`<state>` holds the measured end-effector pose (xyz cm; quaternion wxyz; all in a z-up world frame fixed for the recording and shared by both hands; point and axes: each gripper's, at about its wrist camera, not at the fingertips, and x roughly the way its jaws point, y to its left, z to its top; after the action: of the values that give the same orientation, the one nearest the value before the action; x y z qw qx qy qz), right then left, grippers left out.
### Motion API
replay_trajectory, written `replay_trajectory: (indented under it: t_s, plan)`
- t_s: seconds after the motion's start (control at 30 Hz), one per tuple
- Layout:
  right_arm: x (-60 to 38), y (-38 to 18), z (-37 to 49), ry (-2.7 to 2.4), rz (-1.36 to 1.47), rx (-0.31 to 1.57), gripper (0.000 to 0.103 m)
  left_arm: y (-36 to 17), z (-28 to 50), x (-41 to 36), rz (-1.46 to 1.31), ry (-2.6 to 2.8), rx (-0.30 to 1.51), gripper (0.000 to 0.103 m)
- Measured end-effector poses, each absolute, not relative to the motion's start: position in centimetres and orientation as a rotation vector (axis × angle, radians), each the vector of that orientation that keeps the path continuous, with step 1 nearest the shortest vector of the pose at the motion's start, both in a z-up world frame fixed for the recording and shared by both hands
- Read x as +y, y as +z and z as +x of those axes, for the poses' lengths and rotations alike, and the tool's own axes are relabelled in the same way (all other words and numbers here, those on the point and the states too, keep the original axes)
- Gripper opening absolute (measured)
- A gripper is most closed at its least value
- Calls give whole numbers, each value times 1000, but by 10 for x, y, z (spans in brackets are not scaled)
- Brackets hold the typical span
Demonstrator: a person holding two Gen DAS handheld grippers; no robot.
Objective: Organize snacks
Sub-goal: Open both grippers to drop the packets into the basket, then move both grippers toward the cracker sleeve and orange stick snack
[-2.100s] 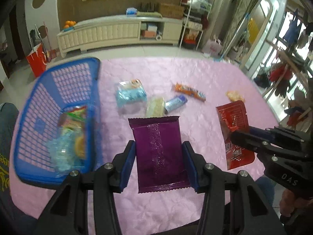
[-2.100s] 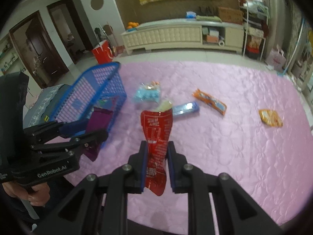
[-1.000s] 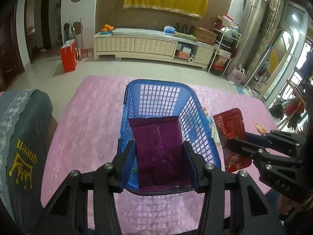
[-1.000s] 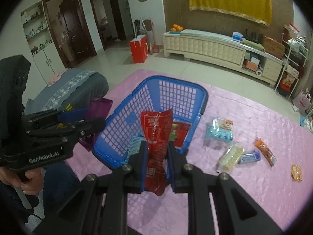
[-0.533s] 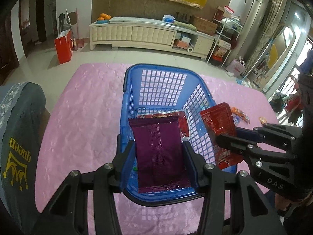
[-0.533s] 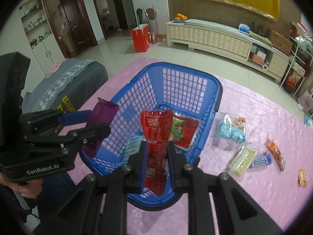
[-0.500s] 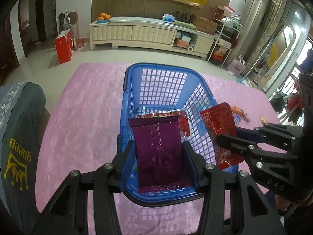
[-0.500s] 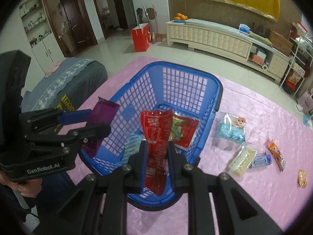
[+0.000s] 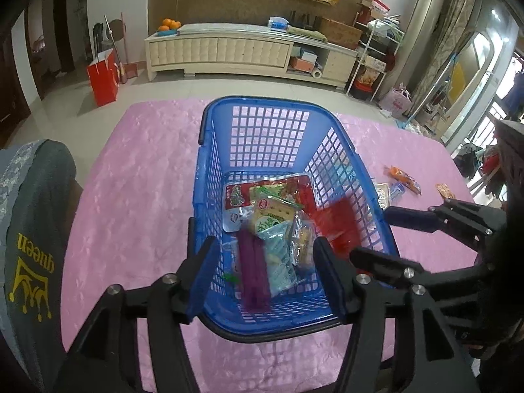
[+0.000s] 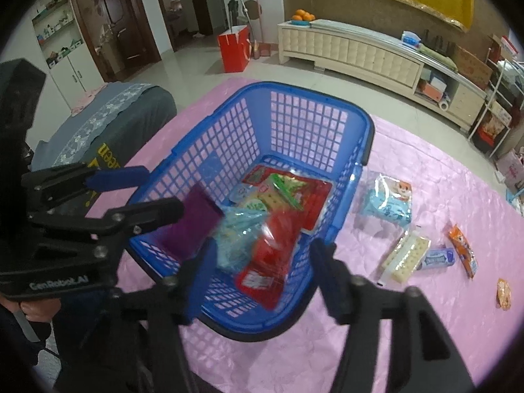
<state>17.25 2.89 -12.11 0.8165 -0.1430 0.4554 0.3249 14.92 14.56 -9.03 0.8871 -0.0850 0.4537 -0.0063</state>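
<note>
**Both grippers letting go over the basket**

Fingers of the left gripper (image 9: 265, 276) are spreading, nothing pressed between them; the blurred purple pack (image 9: 253, 271) sits loose beyond their tips, inside the blue basket (image 9: 209, 170). Beside it, the right gripper (image 10: 263, 275) is opening too, its red pack (image 10: 271, 249) free between the pads, over the snacks in the basket. More snacks (image 10: 386, 206) lie on the pink cloth (image 10: 425, 294) right of those fingers.

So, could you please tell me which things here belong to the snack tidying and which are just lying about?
Part of the job:
- blue basket
- purple packet and red packet, dropping into it
- light blue packet, cracker pack, small blue pack, orange bar, small orange snack on the pink tablecloth

Just lying about:
- red bag
- oranges
- cream cabinet
</note>
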Motion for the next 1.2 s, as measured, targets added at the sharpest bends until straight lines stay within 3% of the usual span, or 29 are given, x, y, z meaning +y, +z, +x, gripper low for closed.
replay_trajectory:
  t_s: [0.4,1.0,1.1,1.2]
  plan:
    - [-19,-86,158,607,-225,901,66,-58,128,123,-149,-34,879,63]
    - [-139,-64,143,445,-128,849,66,-32,138,1,-2,-191,844,63]
    - [-157,-66,149,426,-121,852,66,-32,141,-18,21,-212,839,74]
    - [-173,-69,155,412,-112,856,66,-34,146,-41,60,-235,826,74]
